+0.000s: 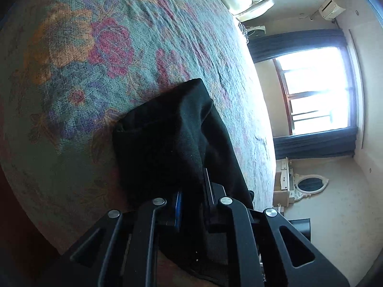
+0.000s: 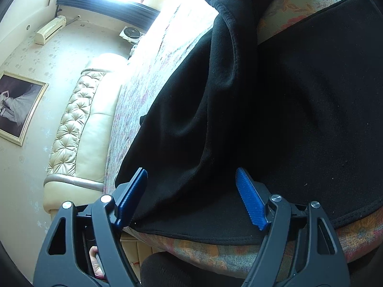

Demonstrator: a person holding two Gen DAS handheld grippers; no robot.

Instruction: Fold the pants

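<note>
The black pants (image 2: 275,110) lie spread on a floral bedspread (image 1: 95,47). My left gripper (image 1: 192,191) is shut on a fold of the black pants (image 1: 172,138) and holds it above the bed; the cloth drapes over the fingers and hides the tips. My right gripper (image 2: 191,191) is open, its blue pads (image 2: 249,198) on either side of the pants' near edge, just above the cloth. A lifted part of the pants (image 2: 229,24) hangs down at the top of the right wrist view.
A cream tufted headboard (image 2: 76,124) stands at the bed's end. A bright window with dark curtains (image 1: 316,91), a wall air conditioner (image 2: 50,30), a framed picture (image 2: 16,105) and a white dresser with an oval mirror (image 1: 308,184) surround the bed.
</note>
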